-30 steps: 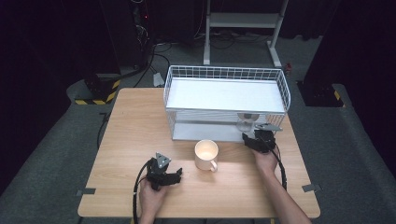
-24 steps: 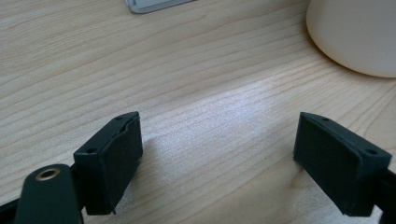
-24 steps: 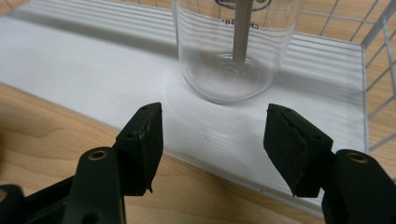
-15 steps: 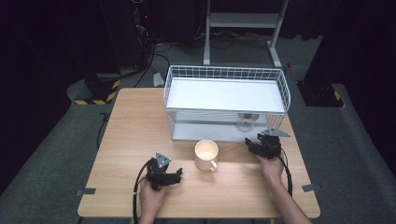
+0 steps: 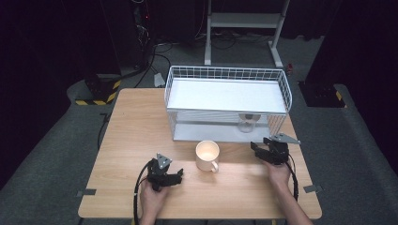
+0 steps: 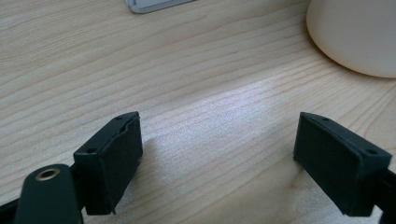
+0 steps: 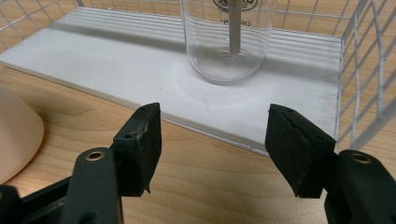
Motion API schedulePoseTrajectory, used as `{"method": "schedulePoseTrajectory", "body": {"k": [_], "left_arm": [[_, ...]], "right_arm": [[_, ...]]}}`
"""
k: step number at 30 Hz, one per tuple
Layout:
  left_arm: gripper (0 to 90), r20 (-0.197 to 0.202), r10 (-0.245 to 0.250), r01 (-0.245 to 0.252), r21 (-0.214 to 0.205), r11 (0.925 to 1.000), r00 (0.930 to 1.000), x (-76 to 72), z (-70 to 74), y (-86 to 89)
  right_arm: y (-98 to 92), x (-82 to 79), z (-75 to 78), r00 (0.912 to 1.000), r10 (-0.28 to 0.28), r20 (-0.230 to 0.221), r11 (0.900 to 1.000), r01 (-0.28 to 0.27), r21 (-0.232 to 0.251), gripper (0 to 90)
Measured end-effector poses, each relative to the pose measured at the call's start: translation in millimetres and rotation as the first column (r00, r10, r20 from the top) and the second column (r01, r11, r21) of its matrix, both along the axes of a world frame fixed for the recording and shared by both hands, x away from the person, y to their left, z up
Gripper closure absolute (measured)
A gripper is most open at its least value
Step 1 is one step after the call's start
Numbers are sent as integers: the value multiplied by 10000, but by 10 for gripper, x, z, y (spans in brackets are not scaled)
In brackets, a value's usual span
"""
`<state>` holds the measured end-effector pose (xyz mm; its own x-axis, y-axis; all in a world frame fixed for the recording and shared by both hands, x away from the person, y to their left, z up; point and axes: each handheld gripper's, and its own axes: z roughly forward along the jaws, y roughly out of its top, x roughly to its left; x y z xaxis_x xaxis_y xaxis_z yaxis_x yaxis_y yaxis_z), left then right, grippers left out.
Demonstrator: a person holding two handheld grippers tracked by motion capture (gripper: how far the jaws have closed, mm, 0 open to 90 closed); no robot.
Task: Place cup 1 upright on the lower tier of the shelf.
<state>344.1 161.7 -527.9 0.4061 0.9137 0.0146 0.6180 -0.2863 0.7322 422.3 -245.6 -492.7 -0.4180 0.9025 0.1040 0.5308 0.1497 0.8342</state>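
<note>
Grippers, left [image 5: 177, 176] and right [image 5: 256, 150], both spread and empty; one mug [image 5: 207, 155], one glass [image 5: 246, 123].

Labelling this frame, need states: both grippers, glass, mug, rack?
left gripper: open, nothing between jaws, low over the table.
right gripper: open, jaws have just been opening, nothing between them.
glass: upright on the wire rack's lower shelf.
mug: upright on table, untouched; contents cannot be told.

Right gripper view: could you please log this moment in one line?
right tool: open, empty | clear glass cup: upright on white wire rack's lower shelf | cream ceramic mug: on table
</note>
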Motion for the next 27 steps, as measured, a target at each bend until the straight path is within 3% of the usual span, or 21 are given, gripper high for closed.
{"method": "schedulePoseTrajectory", "body": {"k": [27], "left_arm": [[158, -15, 13, -13, -8, 10000, 10000, -1, 0, -2]], "right_arm": [[-182, -312, -19, 9998, 162, 151, 9989, -168, 432, 359]]}}
